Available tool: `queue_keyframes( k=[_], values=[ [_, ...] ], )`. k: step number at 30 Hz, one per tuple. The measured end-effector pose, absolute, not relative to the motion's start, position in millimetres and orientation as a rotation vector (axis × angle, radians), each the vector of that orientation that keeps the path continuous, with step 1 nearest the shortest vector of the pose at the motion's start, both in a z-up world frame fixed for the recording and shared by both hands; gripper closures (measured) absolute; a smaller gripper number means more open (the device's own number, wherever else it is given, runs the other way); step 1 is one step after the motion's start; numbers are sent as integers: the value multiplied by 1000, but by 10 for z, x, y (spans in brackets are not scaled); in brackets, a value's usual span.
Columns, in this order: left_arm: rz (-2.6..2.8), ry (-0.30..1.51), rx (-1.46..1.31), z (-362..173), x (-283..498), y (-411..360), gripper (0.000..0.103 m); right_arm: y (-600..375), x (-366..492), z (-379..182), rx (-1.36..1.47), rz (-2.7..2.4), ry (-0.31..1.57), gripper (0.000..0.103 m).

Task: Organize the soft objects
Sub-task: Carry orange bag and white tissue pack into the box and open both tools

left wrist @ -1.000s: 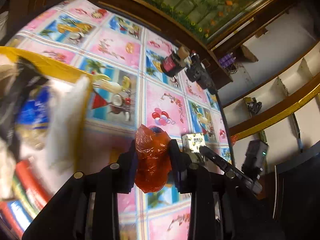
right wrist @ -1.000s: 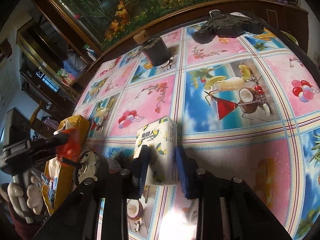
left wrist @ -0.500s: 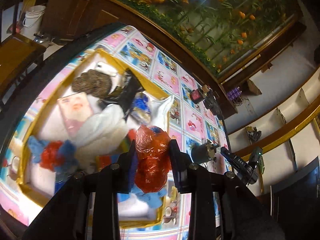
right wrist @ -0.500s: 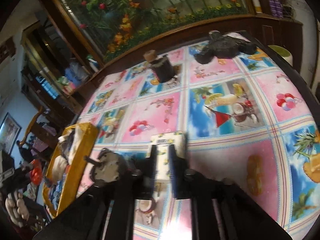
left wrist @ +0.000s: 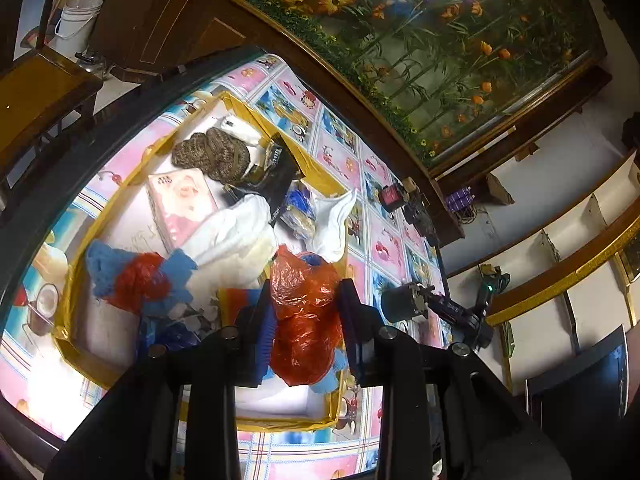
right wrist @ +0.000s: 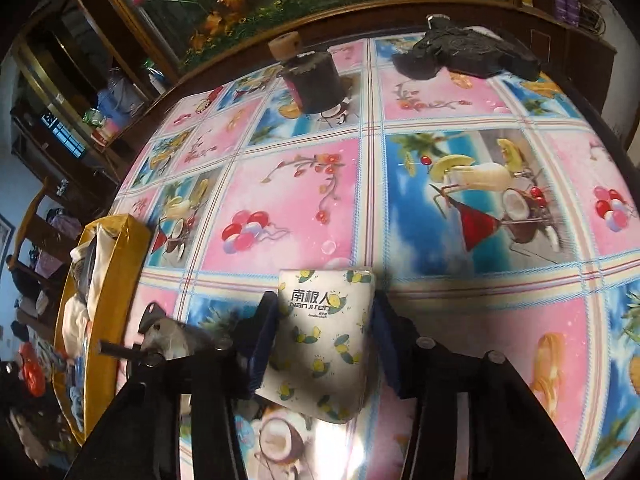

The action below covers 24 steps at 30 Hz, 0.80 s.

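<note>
Above the yellow-rimmed box (left wrist: 120, 196), you held the left gripper (left wrist: 306, 320) clamped on a crumpled red plastic bag (left wrist: 306, 312); the bag bulged out between the blue pads, squeezed about its middle, which suited something so limp; it hung over the near right corner of the box, apparently ready to be let go among the other soft things. Inside lay a brown knitted piece (left wrist: 212, 154), a pink packet (left wrist: 180, 204), white cloth (left wrist: 236, 236), a black wrapper (left wrist: 272, 180) and a blue-and-red bundle (left wrist: 136, 280), all heaped loosely; the corner beneath your bag looked the least crowded, so dropping there seemed sensible.

Over on the flowered tablecloth (right wrist: 300, 200), your right gripper (right wrist: 324, 340) straddled a tissue pack (right wrist: 324, 336) printed with lemons; the pads sat against its two long sides and the pack looked lifted at its near end, so I judged the fingers closed on it, gripped across the narrow width so it would not fold. That pack was well apart from the box, whose yellow rim showed at the far left; a dark jar (right wrist: 314, 84) and a black lump (right wrist: 464, 54) stood at the far edge, clear of your path.
</note>
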State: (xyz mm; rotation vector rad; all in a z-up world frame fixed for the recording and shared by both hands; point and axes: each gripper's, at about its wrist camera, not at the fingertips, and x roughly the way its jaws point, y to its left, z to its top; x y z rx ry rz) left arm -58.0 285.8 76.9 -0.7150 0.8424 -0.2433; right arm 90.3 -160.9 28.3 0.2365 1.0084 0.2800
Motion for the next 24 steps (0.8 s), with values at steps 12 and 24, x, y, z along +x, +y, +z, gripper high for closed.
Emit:
queue_keyframes(
  k=[12, 24],
  values=[
    [-130, 821, -718, 680, -95, 3112, 76, -1731, 24, 1275, 285, 350, 801, 59],
    [-105, 814, -700, 733, -322, 3258, 37, 75, -14, 1112, 130, 707, 943, 58]
  ],
)
